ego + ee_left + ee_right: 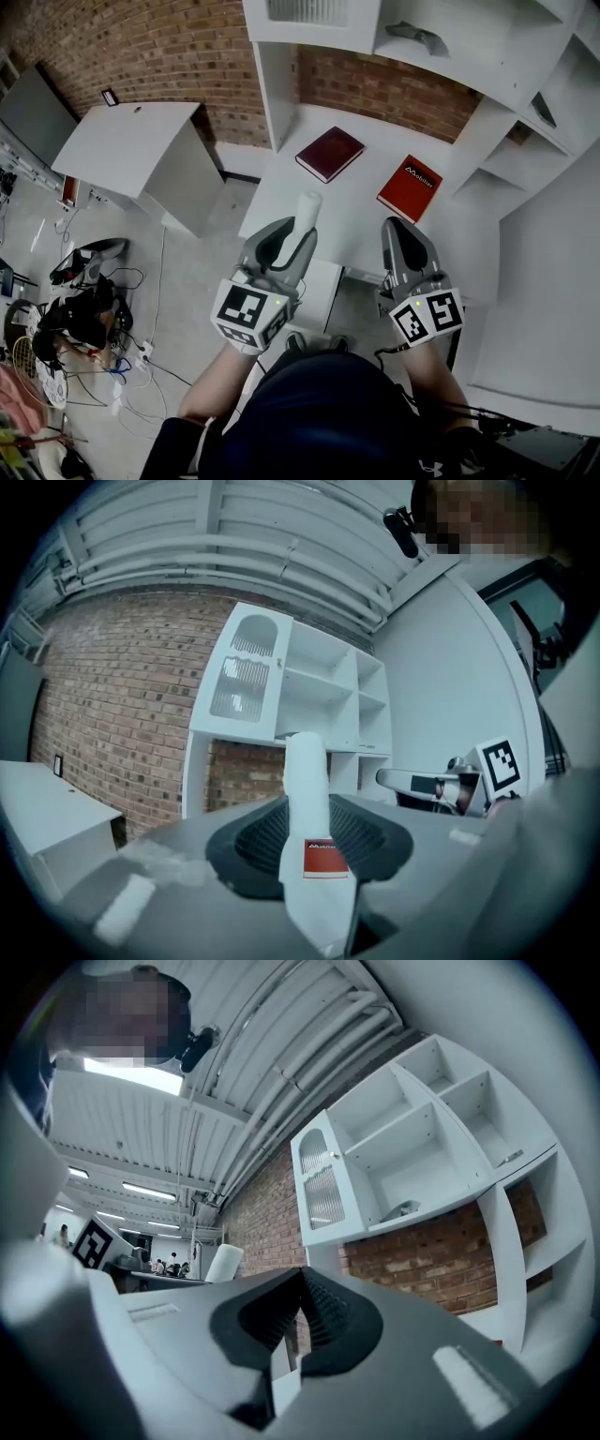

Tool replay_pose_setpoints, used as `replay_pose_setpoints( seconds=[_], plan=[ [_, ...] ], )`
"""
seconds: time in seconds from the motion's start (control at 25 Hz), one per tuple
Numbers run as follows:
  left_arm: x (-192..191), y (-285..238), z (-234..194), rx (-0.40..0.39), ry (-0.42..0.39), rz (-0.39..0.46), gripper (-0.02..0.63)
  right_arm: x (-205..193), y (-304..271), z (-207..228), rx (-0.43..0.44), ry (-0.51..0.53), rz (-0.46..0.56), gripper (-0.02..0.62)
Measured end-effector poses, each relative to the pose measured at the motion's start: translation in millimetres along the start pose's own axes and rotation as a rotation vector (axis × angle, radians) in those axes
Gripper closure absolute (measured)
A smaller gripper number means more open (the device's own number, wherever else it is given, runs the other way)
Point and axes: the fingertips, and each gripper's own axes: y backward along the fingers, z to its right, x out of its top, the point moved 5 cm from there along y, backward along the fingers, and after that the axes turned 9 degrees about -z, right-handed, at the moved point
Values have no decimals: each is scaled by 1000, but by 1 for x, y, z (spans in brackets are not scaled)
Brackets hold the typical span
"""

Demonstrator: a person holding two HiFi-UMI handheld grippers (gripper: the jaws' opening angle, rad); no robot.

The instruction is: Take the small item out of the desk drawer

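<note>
Left gripper [289, 246] jaws clamp white tube [307, 208] over the desk [366, 220] front edge. Right gripper [403, 234] jaws are together, empty.

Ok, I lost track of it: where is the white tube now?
The white tube is clamped between the left gripper's jaws, left of centre in the head view, over the desk's front edge, nearest the maroon book.

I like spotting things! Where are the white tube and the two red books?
white tube [306, 789], left gripper view, its middle
dark red book [330, 154], head view, cover
bright red book [410, 187], head view, cover
</note>
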Motion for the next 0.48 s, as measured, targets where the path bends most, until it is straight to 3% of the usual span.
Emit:
replay_pose_setpoints(
  seconds=[0.48],
  plan=[
    [16,1,-7,22,9,73,463,10,-3,4,2,20,18,592]
  ],
)
